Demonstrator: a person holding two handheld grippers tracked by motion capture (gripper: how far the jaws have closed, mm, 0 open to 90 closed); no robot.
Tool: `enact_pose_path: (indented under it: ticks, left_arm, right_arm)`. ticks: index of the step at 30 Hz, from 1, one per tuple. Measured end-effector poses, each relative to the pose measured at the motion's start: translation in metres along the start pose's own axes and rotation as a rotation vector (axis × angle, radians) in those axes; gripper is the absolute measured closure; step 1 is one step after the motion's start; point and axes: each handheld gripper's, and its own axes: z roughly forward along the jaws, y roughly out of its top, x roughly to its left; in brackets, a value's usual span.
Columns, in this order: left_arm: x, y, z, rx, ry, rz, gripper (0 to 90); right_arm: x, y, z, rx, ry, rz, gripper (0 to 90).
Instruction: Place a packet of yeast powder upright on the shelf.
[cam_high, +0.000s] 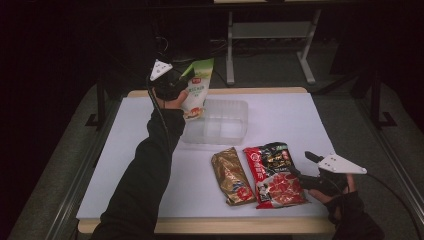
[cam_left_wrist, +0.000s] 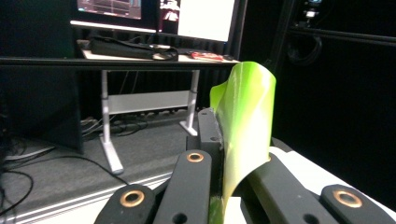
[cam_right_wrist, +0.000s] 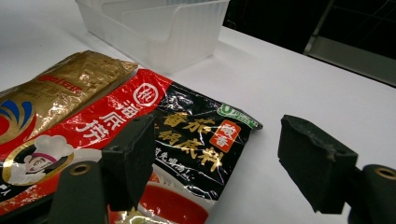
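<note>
At the far left of the table (cam_high: 125, 150), a green-and-white pouch (cam_high: 196, 89) is held up by the left gripper (cam_high: 182, 80), just above the near left corner of a clear plastic bin (cam_high: 235, 112). In the left gripper view the jaws are seen pressed together on the pouch's green top edge (cam_left_wrist: 245, 121), which stands upright and curls between them. The pouch's lower end is hung over the bin's rim; whether it touches the rim cannot be told.

The bin is set on the white tabletop toward the far side, near the middle. In front of it, closer to the person, a gold packet (cam_high: 231, 175) is laid flat, and just beside it on the right a red-and-black packet (cam_high: 274, 174) is laid flat as well, their long edges touching or nearly so.

At the right, the right gripper (cam_high: 306, 167) is held low over the table beside the red-and-black packet's right edge. In the right gripper view its jaws are spread wide with nothing gripped: one pad (cam_right_wrist: 130, 154) is seen over the red-and-black packet (cam_right_wrist: 187, 140), the other over bare tabletop. The gold packet (cam_right_wrist: 65, 93) and the bin (cam_right_wrist: 159, 32) are seen beyond.
</note>
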Motion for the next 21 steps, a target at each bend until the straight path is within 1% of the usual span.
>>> enact_pose_path:
  ticks: [1,4,6,7,9,12,13,15,16,19,20,21]
  left_arm:
    - [0.000,-0.001,0.001,-0.007,-0.002,0.000,89.7]
    - [-0.003,-0.005,0.002,-0.025,-0.025,-0.016,89.7]
    - [-0.005,-0.008,0.002,-0.044,-0.052,-0.066,89.7]
    - [-0.007,-0.007,0.002,-0.042,-0.051,-0.070,89.7]
    - [-0.011,-0.004,0.002,-0.045,-0.060,-0.055,89.7]
    - [-0.010,0.000,0.004,-0.051,-0.052,-0.062,89.7]
    - [-0.010,0.000,0.005,-0.052,-0.050,-0.056,89.7]
    - [-0.009,-0.004,0.007,-0.029,-0.034,-0.029,89.7]
    - [-0.008,-0.006,0.007,-0.026,-0.032,-0.025,89.7]
    - [-0.002,-0.008,0.005,-0.056,-0.022,-0.059,89.7]
    - [-0.002,-0.007,0.005,-0.065,-0.023,-0.065,89.7]
    - [-0.004,-0.005,0.004,-0.067,-0.023,-0.056,89.7]
  right_arm:
    - [0.000,0.000,0.000,0.001,0.001,0.001,26.7]
    - [0.001,0.000,0.000,0.009,0.005,-0.010,26.4]
    - [0.002,0.000,0.001,0.012,0.007,-0.012,26.4]
    - [0.002,0.000,0.001,0.013,0.009,-0.013,26.4]
    - [0.001,-0.001,0.001,0.019,0.007,-0.008,26.4]
    - [-0.001,-0.002,0.003,0.029,0.007,0.000,26.3]
    - [-0.002,-0.003,0.003,0.030,0.007,0.002,26.3]
    - [-0.002,-0.003,0.003,0.033,0.010,-0.001,26.3]
    - [-0.002,-0.003,0.003,0.032,0.012,-0.003,26.2]
    - [-0.002,-0.004,0.003,0.034,0.016,0.000,26.2]
    - [-0.002,-0.004,0.003,0.033,0.016,-0.001,26.3]
    - [-0.002,-0.005,0.003,0.036,0.018,0.001,26.2]
